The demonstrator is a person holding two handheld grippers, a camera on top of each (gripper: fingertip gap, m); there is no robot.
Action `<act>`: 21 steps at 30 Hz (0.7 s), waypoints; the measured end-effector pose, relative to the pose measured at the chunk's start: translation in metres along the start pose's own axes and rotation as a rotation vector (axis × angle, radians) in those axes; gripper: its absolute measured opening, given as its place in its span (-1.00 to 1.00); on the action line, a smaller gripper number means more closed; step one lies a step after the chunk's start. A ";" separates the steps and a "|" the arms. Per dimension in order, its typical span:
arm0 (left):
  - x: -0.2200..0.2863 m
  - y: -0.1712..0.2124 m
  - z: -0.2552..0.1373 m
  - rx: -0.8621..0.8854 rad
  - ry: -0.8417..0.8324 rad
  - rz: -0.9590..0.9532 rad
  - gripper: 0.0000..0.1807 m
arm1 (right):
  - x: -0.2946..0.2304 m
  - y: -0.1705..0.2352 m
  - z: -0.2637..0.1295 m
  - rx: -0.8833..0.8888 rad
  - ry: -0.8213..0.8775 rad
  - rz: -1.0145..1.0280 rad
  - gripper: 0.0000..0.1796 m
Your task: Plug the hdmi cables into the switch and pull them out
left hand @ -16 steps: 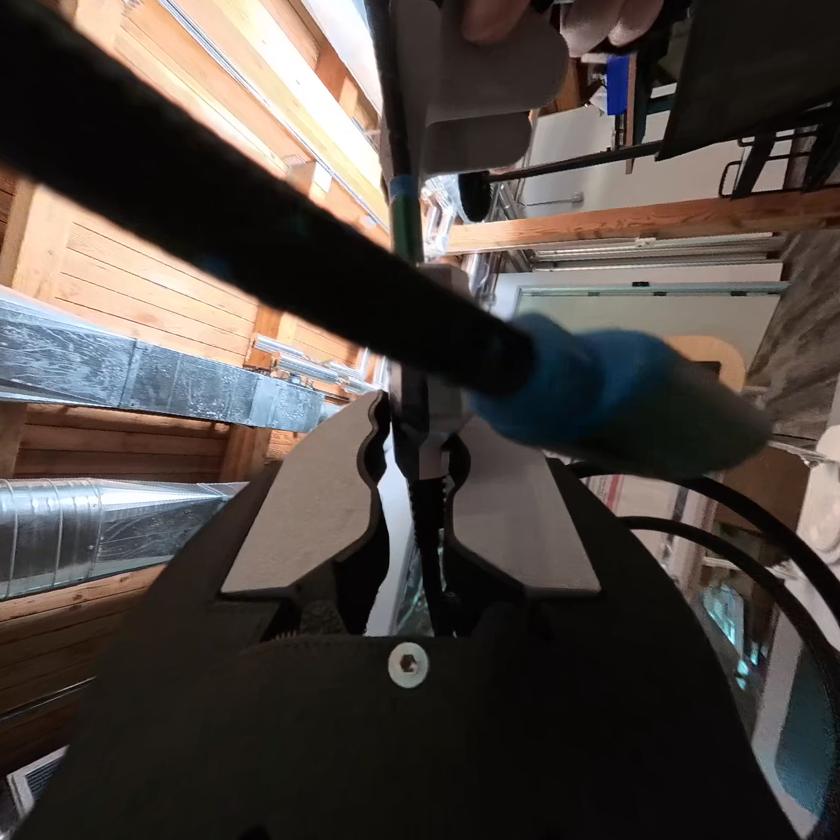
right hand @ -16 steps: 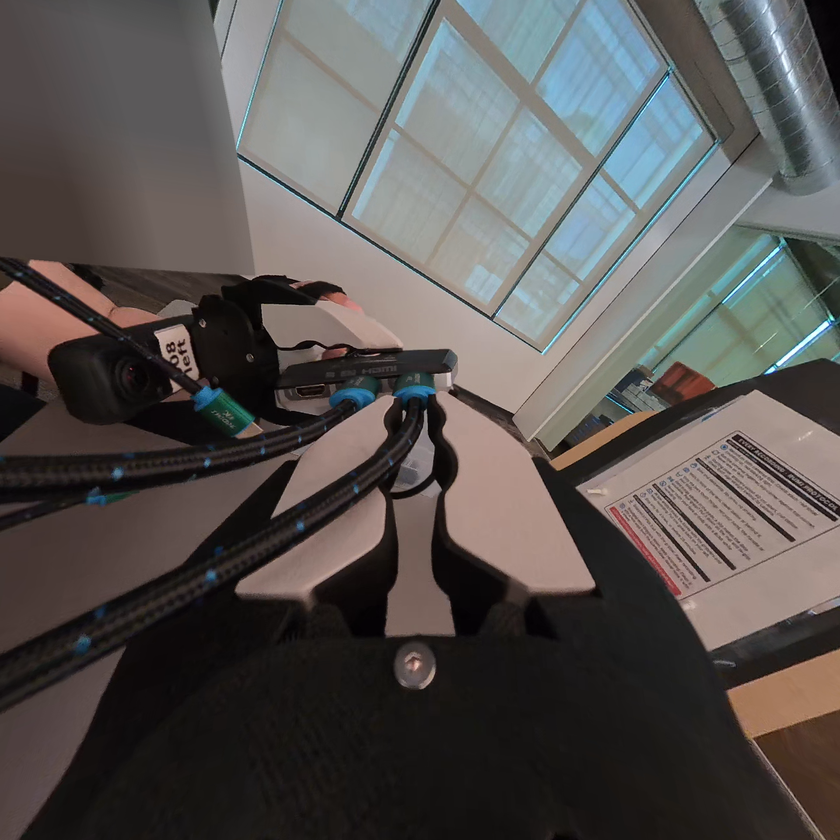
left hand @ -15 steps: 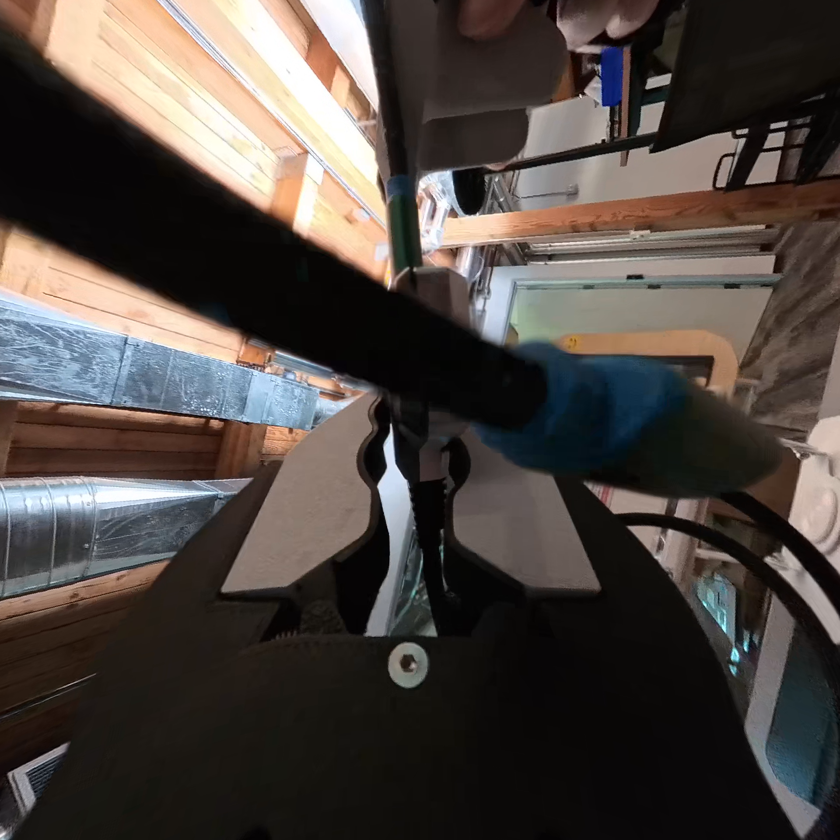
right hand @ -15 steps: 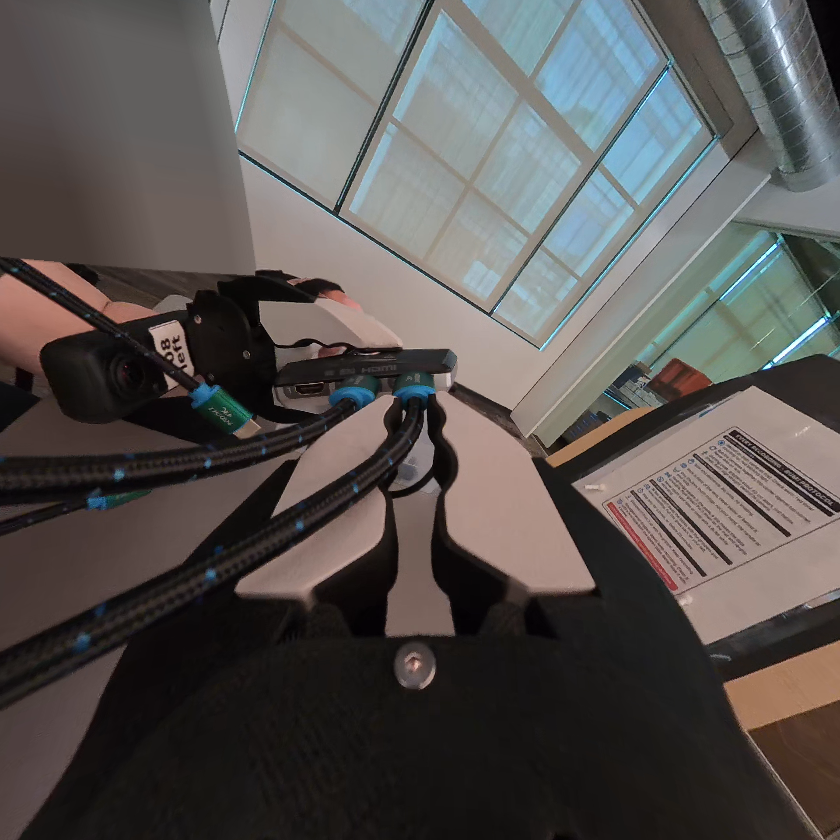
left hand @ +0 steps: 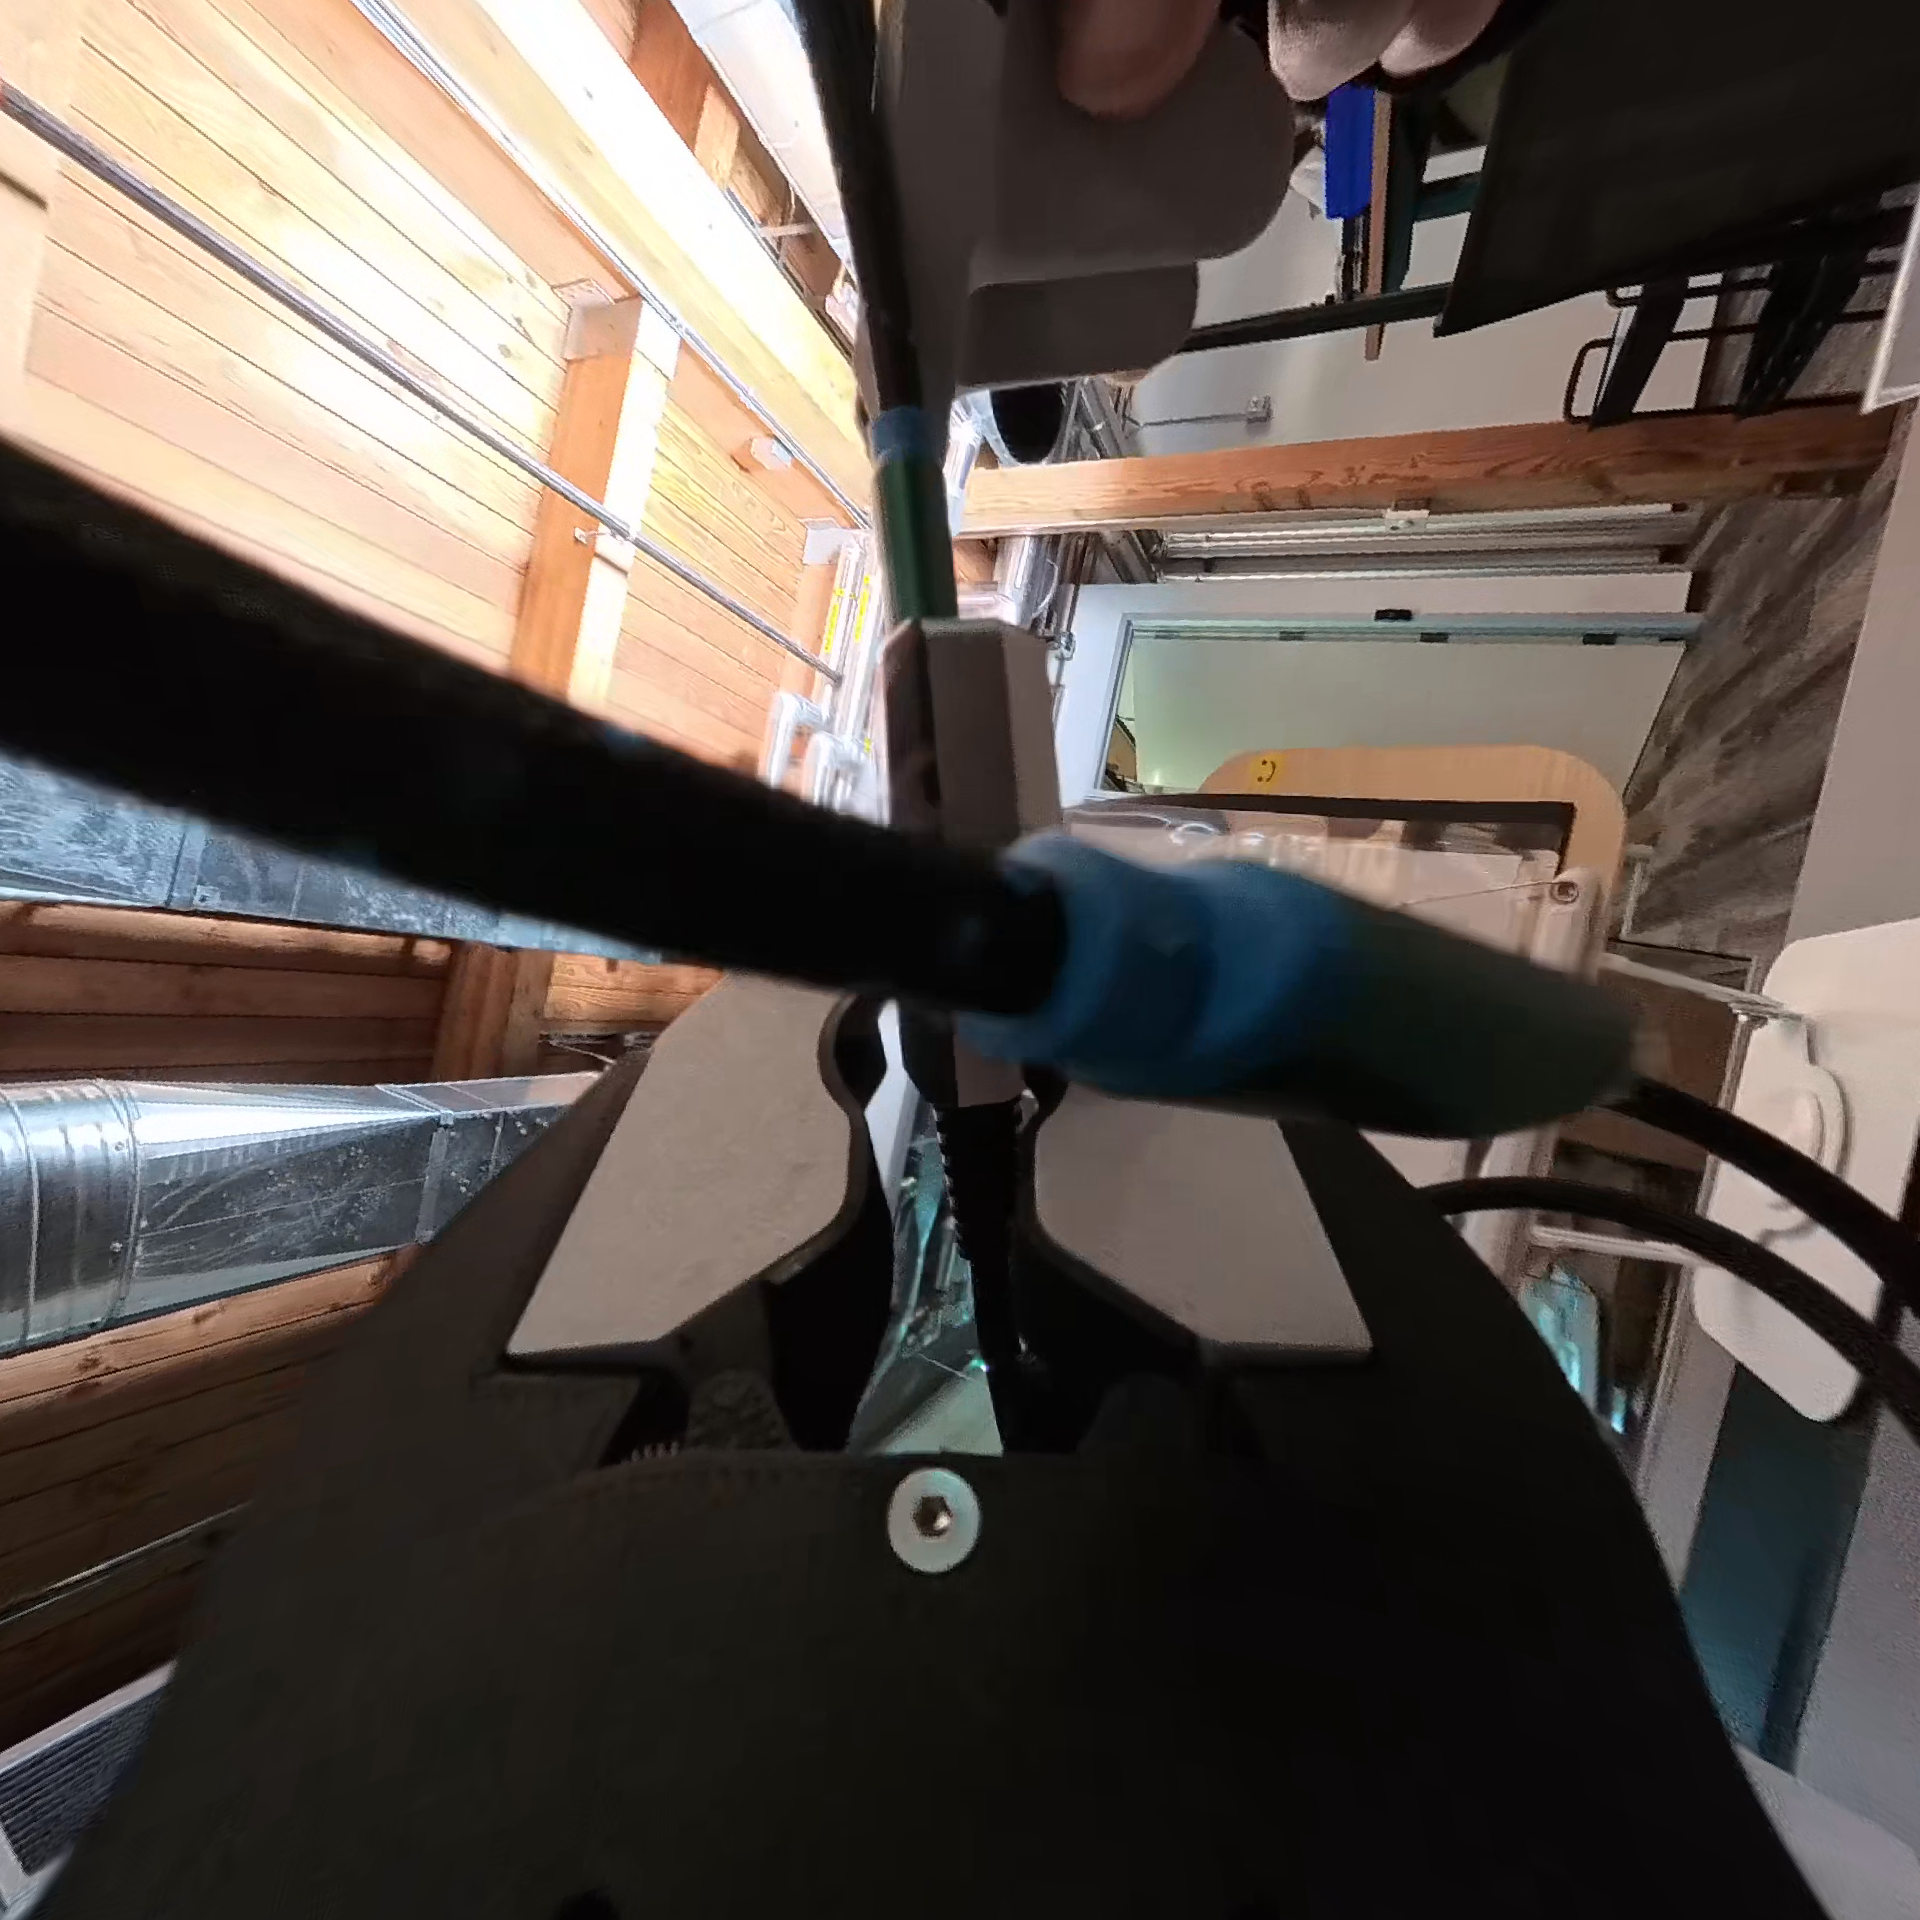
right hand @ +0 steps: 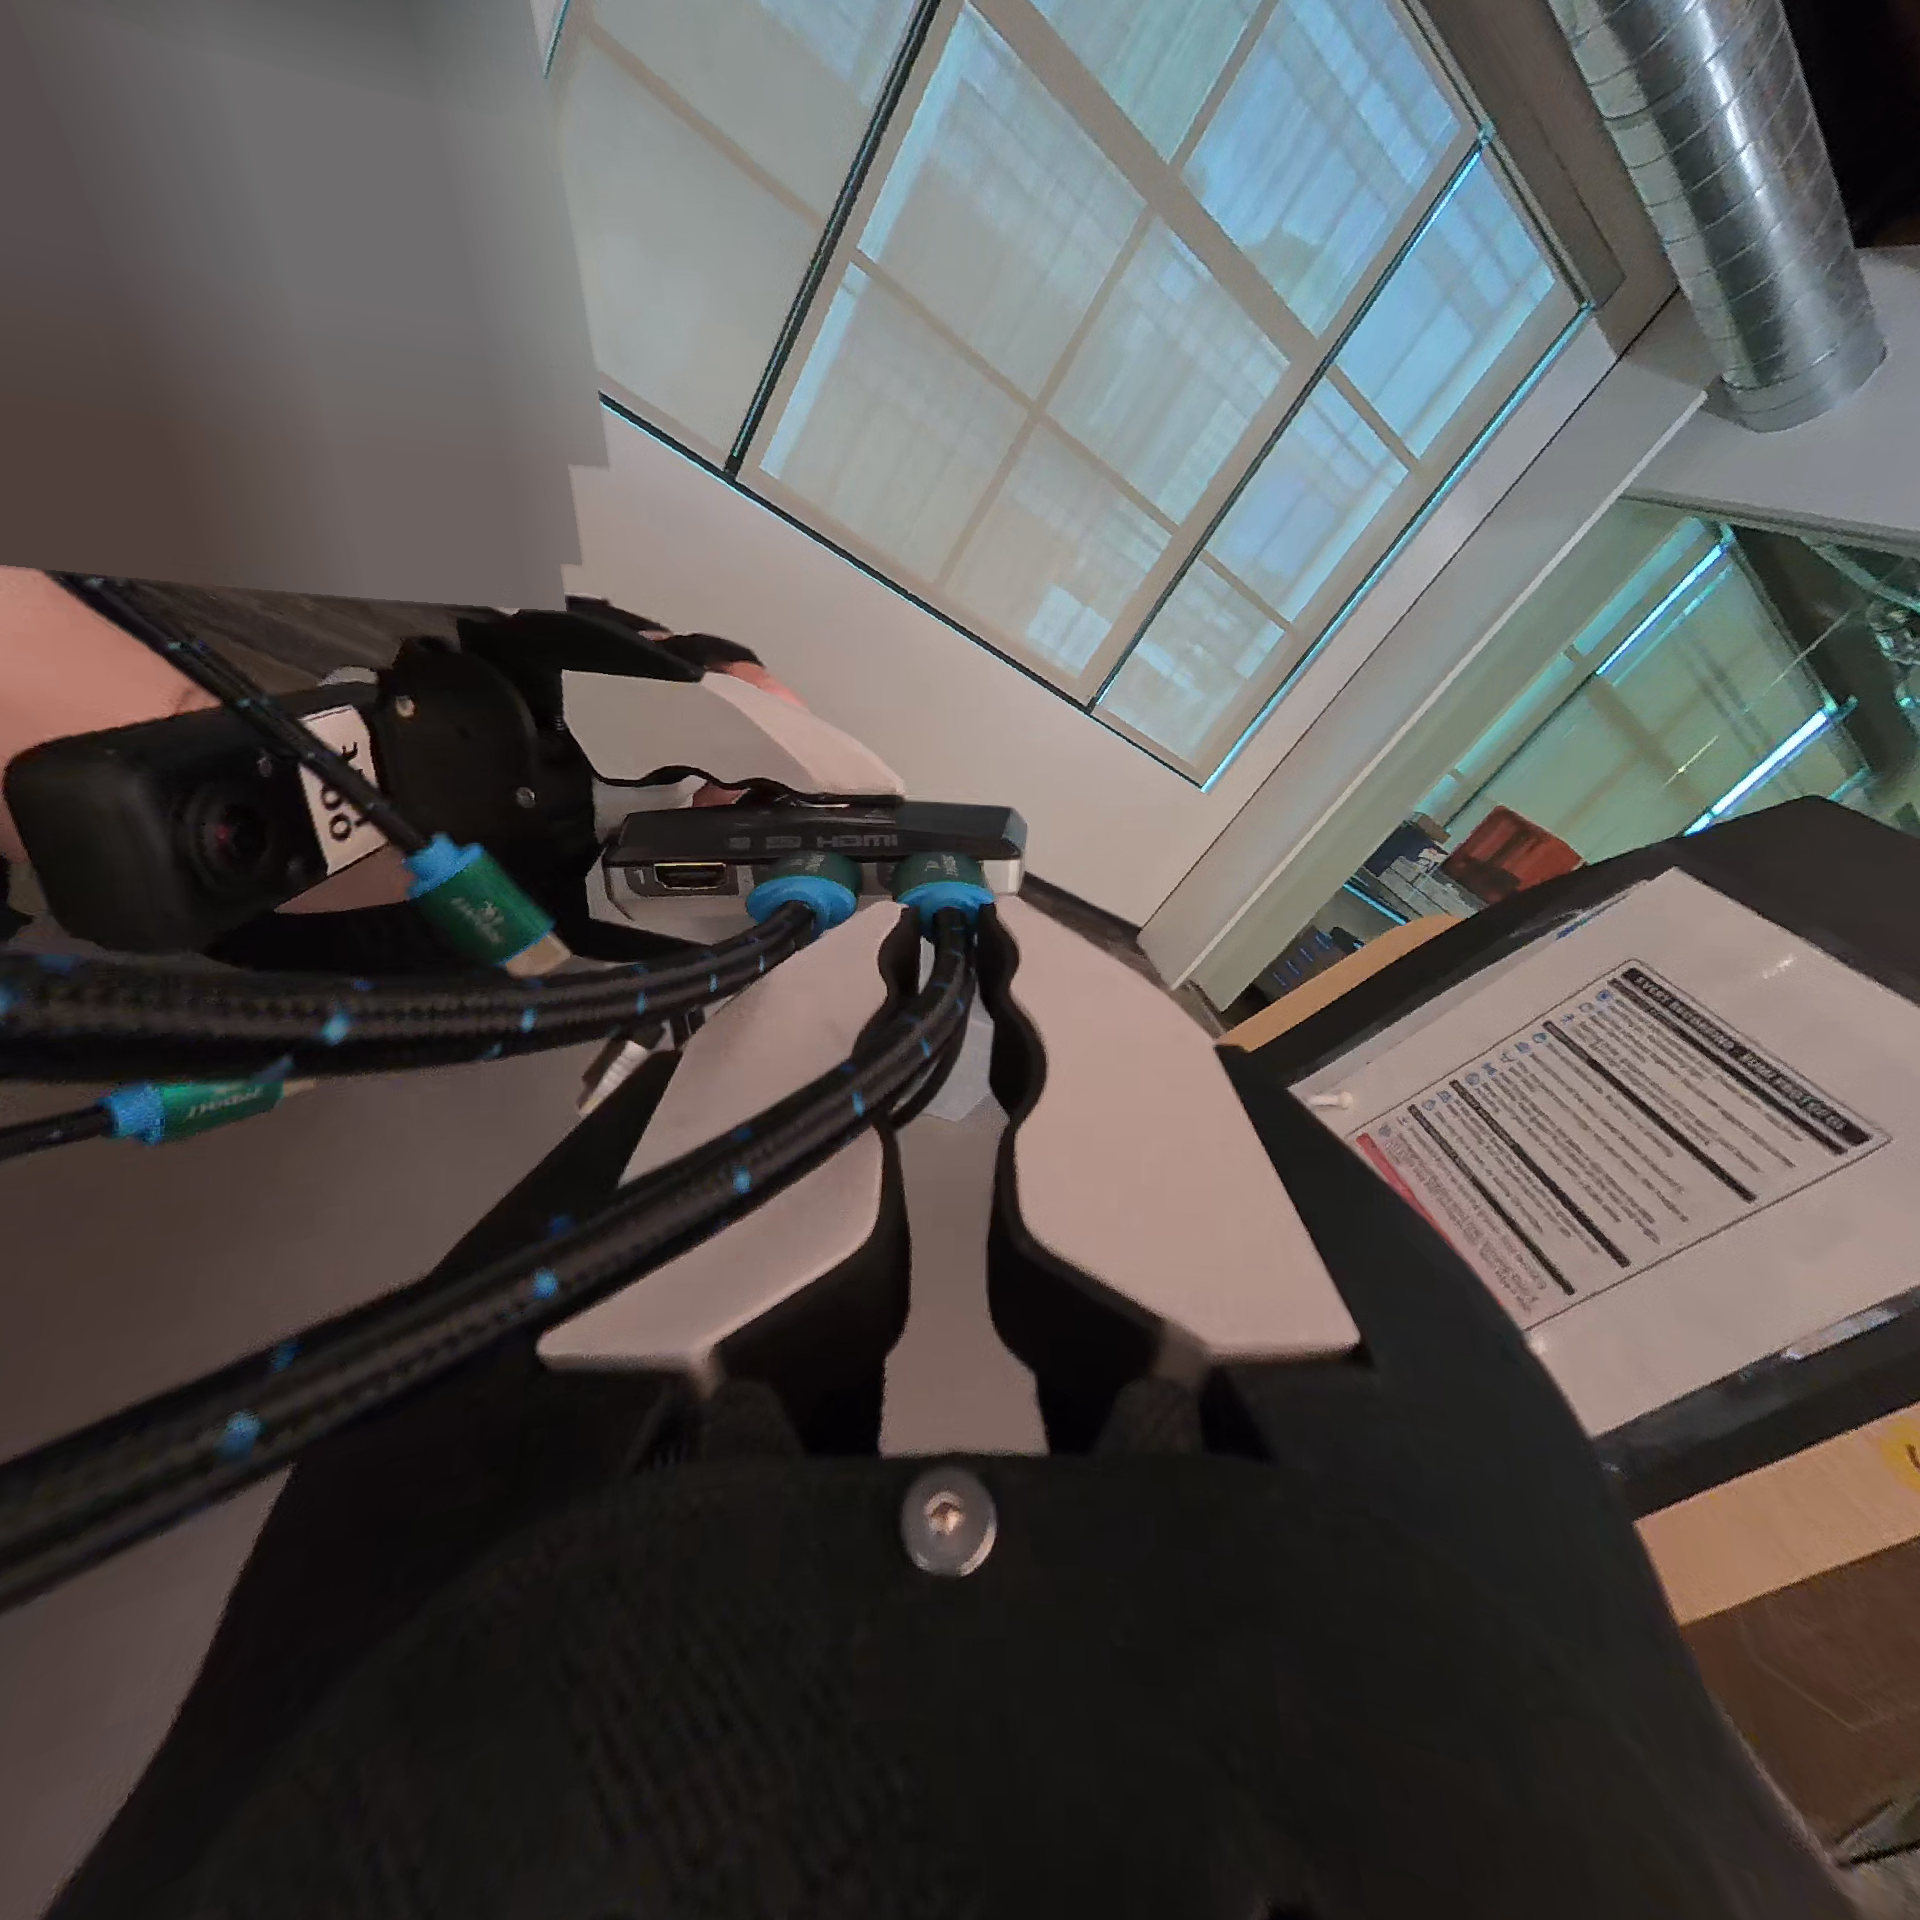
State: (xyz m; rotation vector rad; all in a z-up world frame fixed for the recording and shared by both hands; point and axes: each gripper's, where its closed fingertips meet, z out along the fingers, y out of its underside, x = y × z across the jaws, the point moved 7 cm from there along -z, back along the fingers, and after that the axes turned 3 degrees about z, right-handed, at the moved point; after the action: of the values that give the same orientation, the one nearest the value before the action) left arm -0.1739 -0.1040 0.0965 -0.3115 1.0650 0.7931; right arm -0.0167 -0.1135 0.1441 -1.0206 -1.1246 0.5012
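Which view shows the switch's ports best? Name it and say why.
The right wrist view: the switch faces the camera, showing one empty port and two plugs seated beside it. The left wrist view shows the switch edge-on, ports hidden.

I see the switch [right hand: 821, 842] far ahead of my right gripper [right hand: 940, 940], held at its left end by the left gripper [right hand: 665, 821]. Two plugged cables [right hand: 582, 997] run near-left; a loose plug [right hand: 483, 904] hangs left of them.

Black gripper body [right hand: 935, 1714], grey fingers [right hand: 1132, 1164] (scalloped inner edges), one silver screw [right hand: 948, 1527].
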 end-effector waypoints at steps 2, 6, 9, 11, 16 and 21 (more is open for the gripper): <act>-0.002 0.003 -0.001 0.034 -0.003 0.003 -0.76 | -0.002 0.001 0.000 0.003 -0.004 -0.058 -0.87; -0.003 0.004 -0.004 0.070 0.006 -0.013 -0.76 | -0.005 0.004 -0.005 0.012 -0.012 -0.155 -0.83; -0.004 0.009 -0.003 0.073 0.035 -0.091 -0.76 | 0.004 0.009 -0.016 0.043 0.030 -0.173 -0.79; -0.005 0.011 -0.005 0.118 0.082 -0.167 -0.76 | 0.009 0.016 -0.022 0.051 0.050 -0.194 -0.71; -0.005 0.000 -0.014 0.292 0.164 -0.285 -0.77 | -0.007 0.029 0.000 -0.005 0.036 -0.376 -0.56; -0.002 -0.009 -0.020 0.407 0.313 -0.413 -0.76 | -0.036 0.023 0.023 -0.035 -0.053 -0.485 -0.51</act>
State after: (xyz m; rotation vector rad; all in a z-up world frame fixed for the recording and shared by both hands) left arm -0.1810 -0.1228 0.0875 -0.2987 1.3684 0.1500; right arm -0.0489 -0.1211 0.1079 -0.7310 -1.3790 0.1199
